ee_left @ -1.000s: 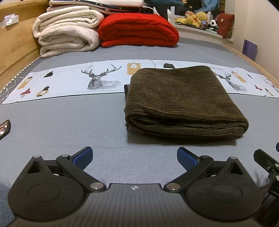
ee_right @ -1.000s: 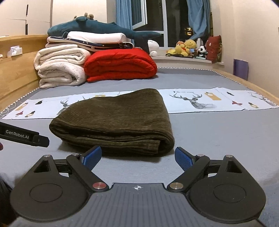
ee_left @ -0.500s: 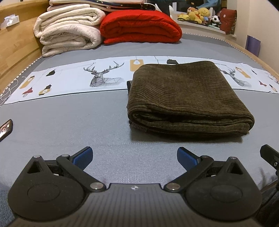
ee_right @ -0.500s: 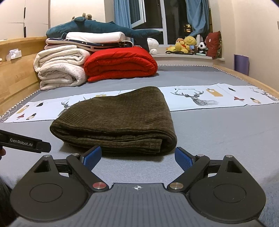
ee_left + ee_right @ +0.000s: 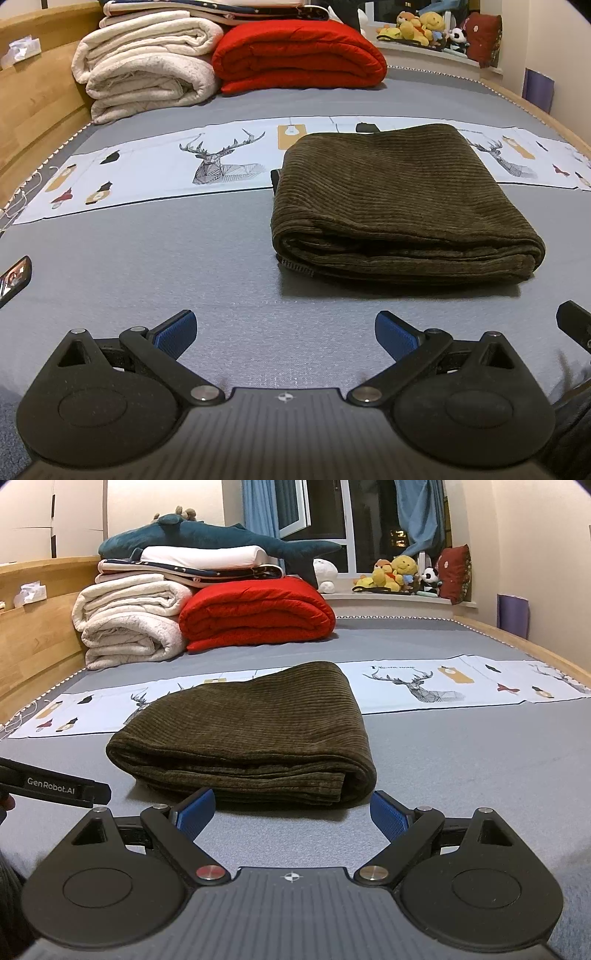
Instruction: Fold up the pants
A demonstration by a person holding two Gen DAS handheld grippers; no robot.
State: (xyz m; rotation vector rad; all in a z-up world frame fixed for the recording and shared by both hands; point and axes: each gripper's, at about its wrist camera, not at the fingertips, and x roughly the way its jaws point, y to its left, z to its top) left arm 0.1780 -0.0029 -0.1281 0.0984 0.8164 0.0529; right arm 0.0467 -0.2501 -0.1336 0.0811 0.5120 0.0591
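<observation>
Folded into a thick rectangular bundle, dark olive corduroy pants [image 5: 399, 199] lying flat on the grey bedspread [image 5: 147, 258], far edge overlapping the white deer-print cloth strip [image 5: 207, 162]. No containers anywhere in view; only stacks at the head of the bed: cream blankets [image 5: 147, 70] beside a red quilt [image 5: 299, 55], with a blue plush shark [image 5: 207, 539] resting on top in the right wrist view. Left gripper [image 5: 284, 328] hovering over bare bedspread short of the pants, blue pads spread wide with nothing between. Right gripper [image 5: 291, 810] likewise spread wide, its pads just at the bundle's near edge, gripping nothing. Compared with a second ago, pants unmoved and in the same folded shape; left view tipped a little, so the bundle sits slightly lower and nearer in the picture, right view almost unchanged, jaws as wide as before.
</observation>
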